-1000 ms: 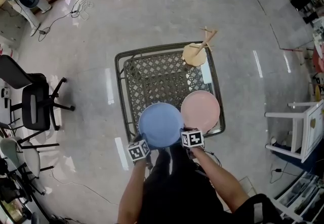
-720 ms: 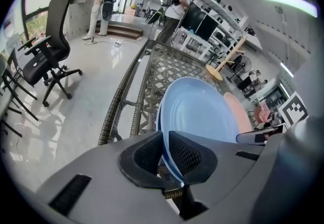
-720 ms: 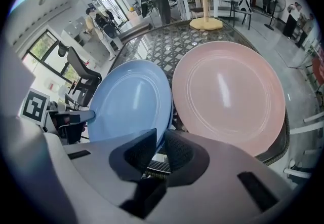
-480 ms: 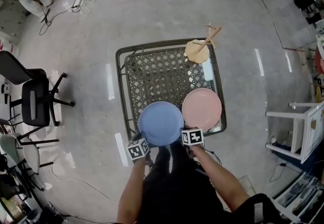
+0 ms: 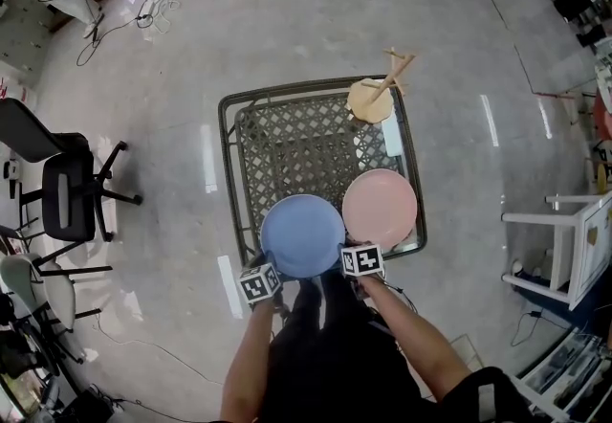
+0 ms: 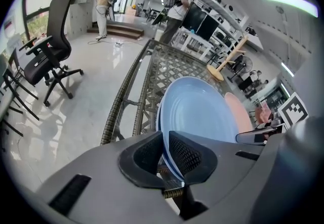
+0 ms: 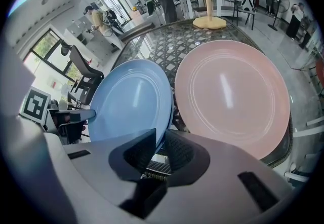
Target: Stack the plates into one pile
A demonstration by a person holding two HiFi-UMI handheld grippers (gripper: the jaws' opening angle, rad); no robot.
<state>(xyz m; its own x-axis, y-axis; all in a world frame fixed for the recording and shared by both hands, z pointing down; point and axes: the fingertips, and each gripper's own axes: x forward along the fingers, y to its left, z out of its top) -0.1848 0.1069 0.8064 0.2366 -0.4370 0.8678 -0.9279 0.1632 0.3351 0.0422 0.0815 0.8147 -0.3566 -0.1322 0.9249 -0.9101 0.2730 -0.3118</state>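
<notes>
Your left tongs [image 6: 166,142] clamp the blue plate [image 5: 302,234] at its 7 o'clock rim and your right tongs [image 7: 161,139] clamp it at 4 o'clock. The pink plate [image 5: 380,208] lies on the surface [image 5: 296,148], just beside it at 2 o'clock.

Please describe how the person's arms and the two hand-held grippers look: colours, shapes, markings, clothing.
The left hand-held gripper and the right hand-held gripper each have a matte grey body and two black pads with a fine grid texture. Each carries a white cube with black square markers. The forearms have no sleeves; dark clothing shows below them.
</notes>
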